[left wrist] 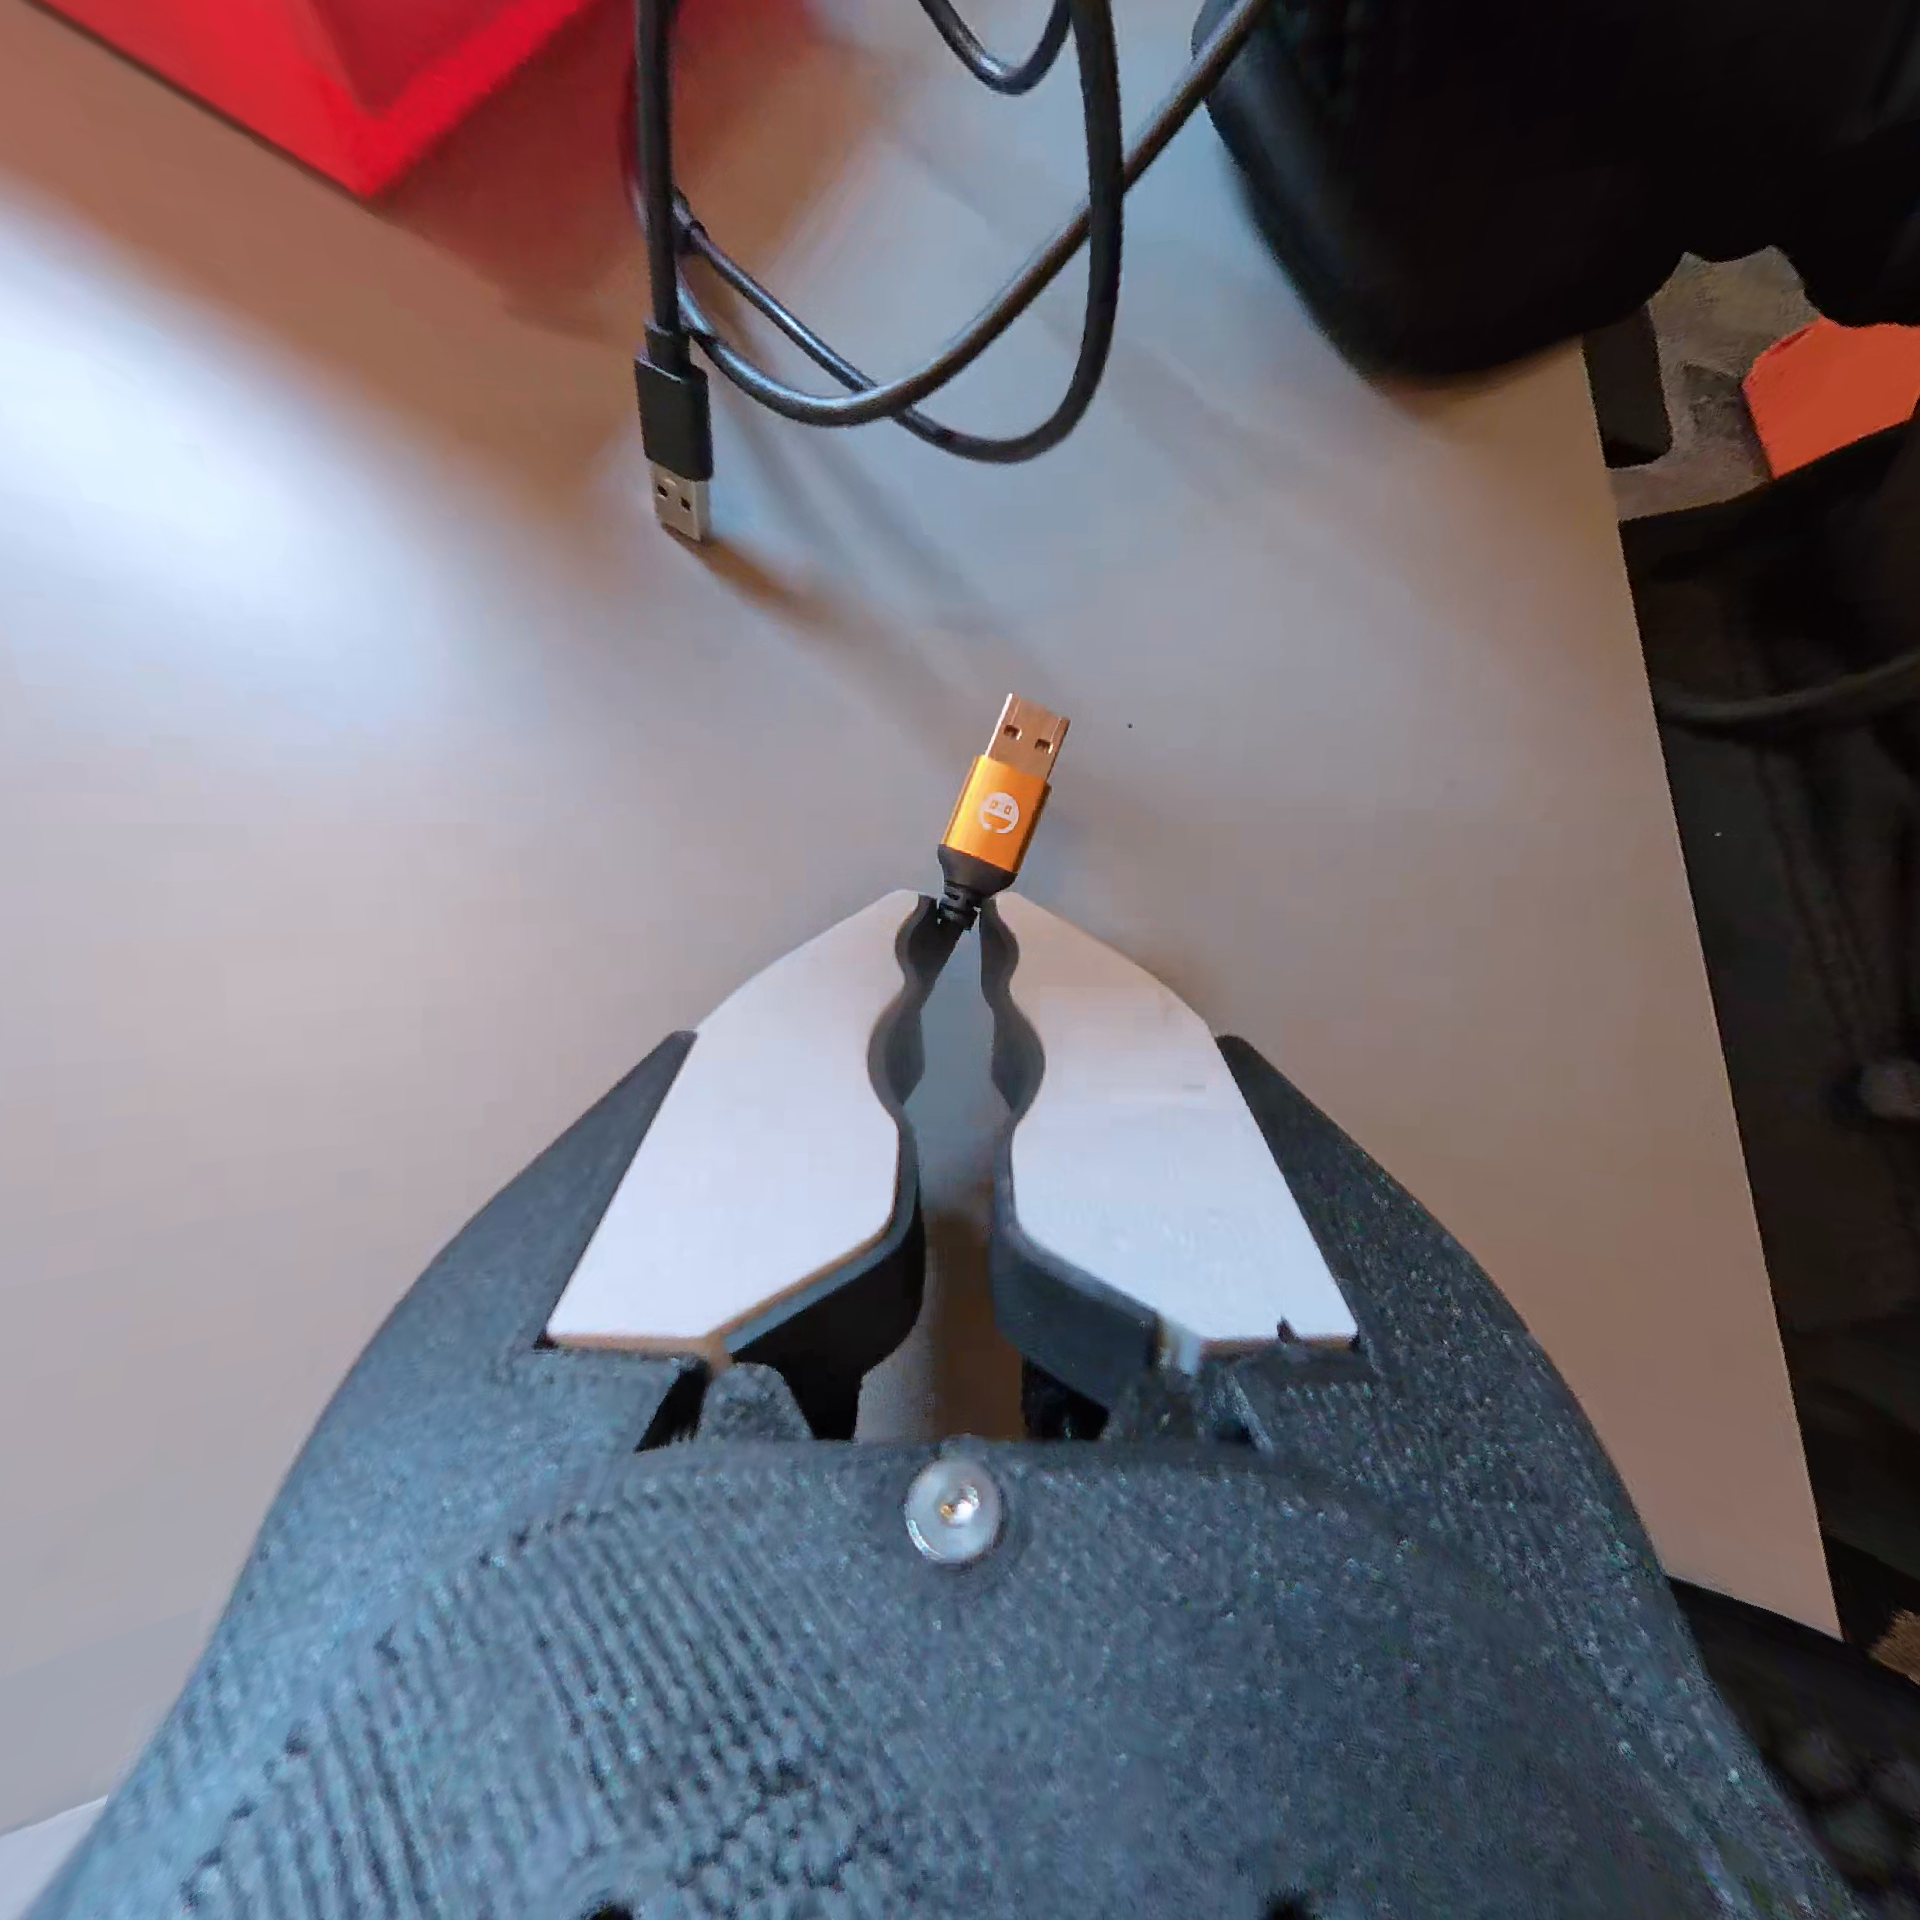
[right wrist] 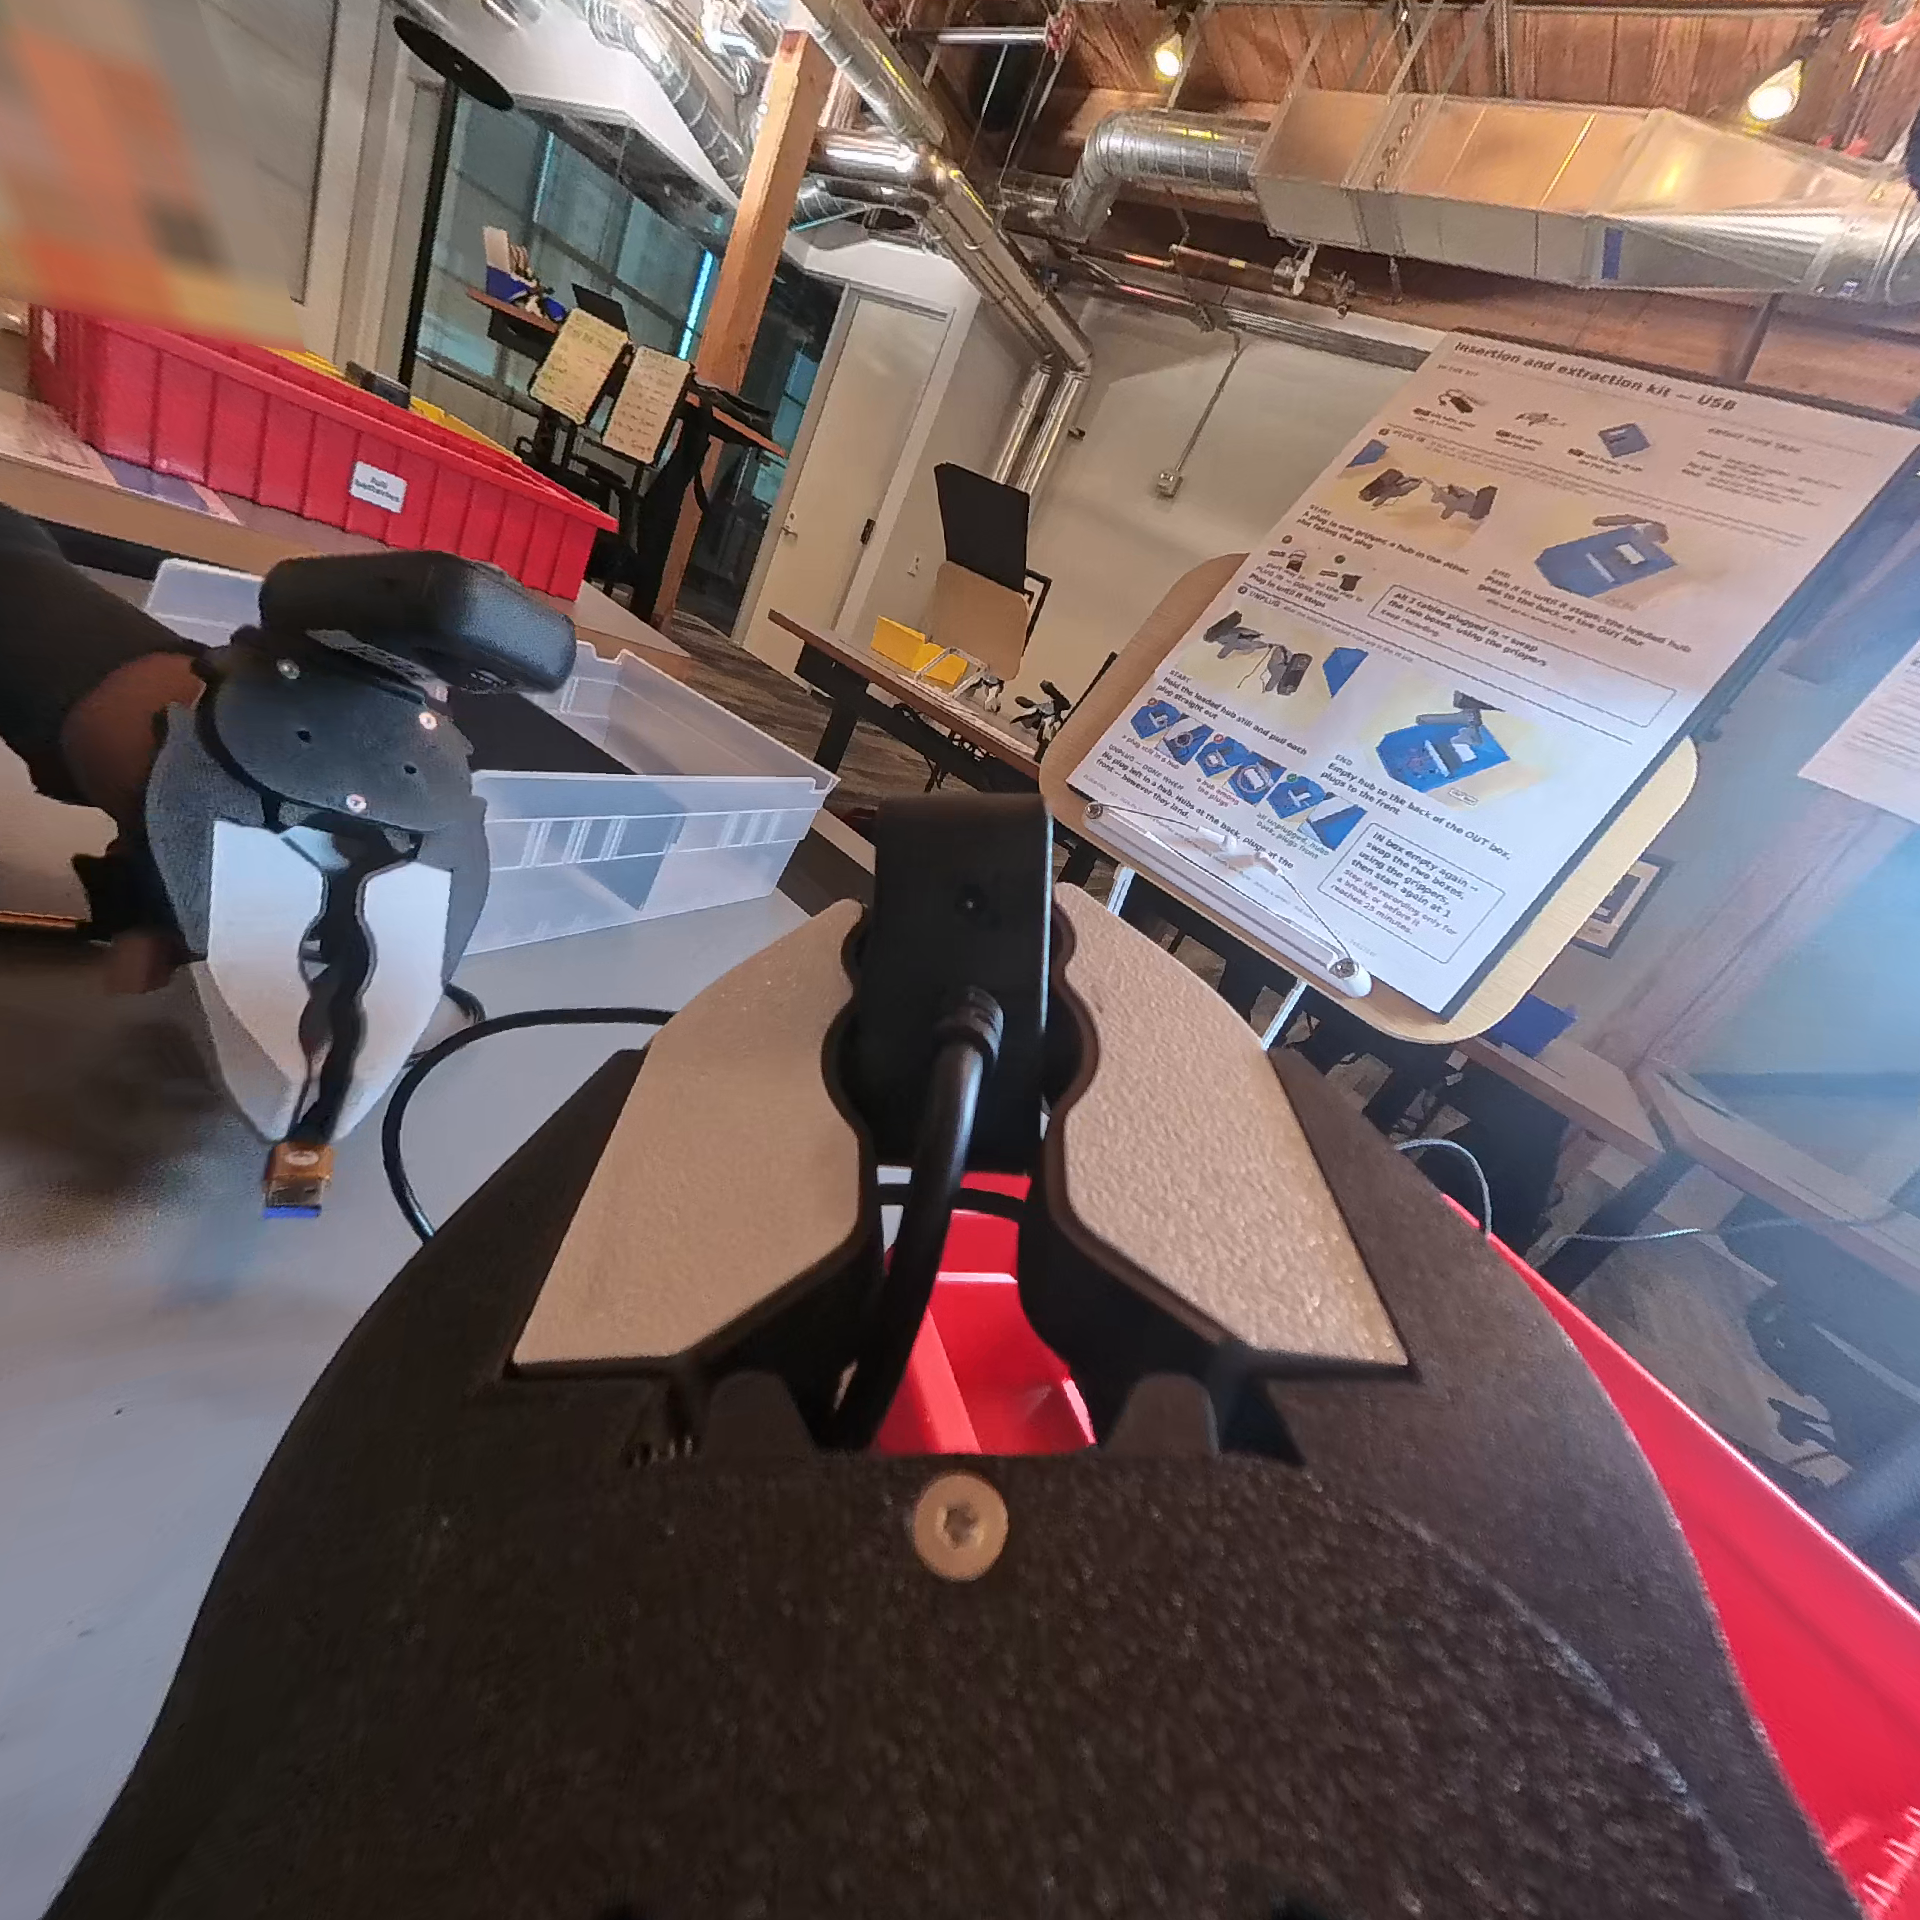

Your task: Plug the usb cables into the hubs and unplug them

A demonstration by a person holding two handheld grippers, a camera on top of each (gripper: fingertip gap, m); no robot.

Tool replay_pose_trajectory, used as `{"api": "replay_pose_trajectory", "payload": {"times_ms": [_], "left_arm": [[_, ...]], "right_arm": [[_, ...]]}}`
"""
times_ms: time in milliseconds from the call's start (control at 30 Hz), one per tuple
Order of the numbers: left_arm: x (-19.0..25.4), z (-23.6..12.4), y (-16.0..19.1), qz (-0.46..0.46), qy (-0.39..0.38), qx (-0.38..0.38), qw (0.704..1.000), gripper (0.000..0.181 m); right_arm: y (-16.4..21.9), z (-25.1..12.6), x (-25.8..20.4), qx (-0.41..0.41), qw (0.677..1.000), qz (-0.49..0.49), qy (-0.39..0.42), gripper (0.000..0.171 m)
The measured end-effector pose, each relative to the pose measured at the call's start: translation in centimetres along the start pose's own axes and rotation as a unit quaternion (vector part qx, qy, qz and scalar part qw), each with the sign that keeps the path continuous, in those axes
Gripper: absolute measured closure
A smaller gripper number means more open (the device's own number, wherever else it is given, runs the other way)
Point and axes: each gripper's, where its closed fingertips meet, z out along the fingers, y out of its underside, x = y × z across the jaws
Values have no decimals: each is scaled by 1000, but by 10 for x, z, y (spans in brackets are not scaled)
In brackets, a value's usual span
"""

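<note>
Left wrist view: left gripper pinching orange plug by cord, right gripper clamping hub; may swivel, missing port.

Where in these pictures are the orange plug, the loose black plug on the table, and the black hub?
orange plug (left wrist: 995, 819): left wrist view, on its orange shell.
loose black plug (left wrist: 677, 416): left wrist view, on its black housing.
black hub (right wrist: 951, 914): right wrist view, on its end face, between the gripper's fingers.
</note>
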Motion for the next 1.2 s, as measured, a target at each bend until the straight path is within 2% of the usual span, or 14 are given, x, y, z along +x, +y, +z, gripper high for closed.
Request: {"api": "replay_pose_trajectory", "payload": {"times_ms": [200, 467, 667, 767, 867, 933, 1000, 1067, 1100, 1200], "left_arm": [[-5, 8, 17, 57, -29, -84, 994, 170], [-1, 10, 23, 143, 3, -180, 973, 157], [-7, 9, 23, 180, 23, -239, 954, 169], [-5, 14, 19, 206, 26, -240, 948, 172], [3, 22, 13, 199, 38, -202, 958, 173], [-2, 27, 6, 189, -5, -168, 967, 175], [-13, 23, 0, 169, -93, -146, 970, 174], [-14, 7, -24, 122, -155, -58, 979, 174], [-17, -8, -38, 105, -198, -23, 974, 174], [-24, -53, -73, 105, -341, 59, 932, 174]], "right_arm": [[-1, 0, -1, 1, 1000, -3, 0, 144], [0, 0, 0, 0, 1000, 0, 0, 143], [2, 0, 0, -3, 1000, -1, 0, 143], [1, -1, 1, -1, 1000, 1, 2, 143], [2, -1, 2, 0, 1000, 2, 1, 144], [2, -1, 1, -1, 1000, 1, -3, 144], [2, -2, 1, -3, 1000, 1, -2, 144], [4, -1, 3, -7, 1000, 6, 2, 144], [5, 0, 4, -11, 1000, 11, 8, 144], [9, 3, 13, -20, 998, 43, 43, 144]]}}
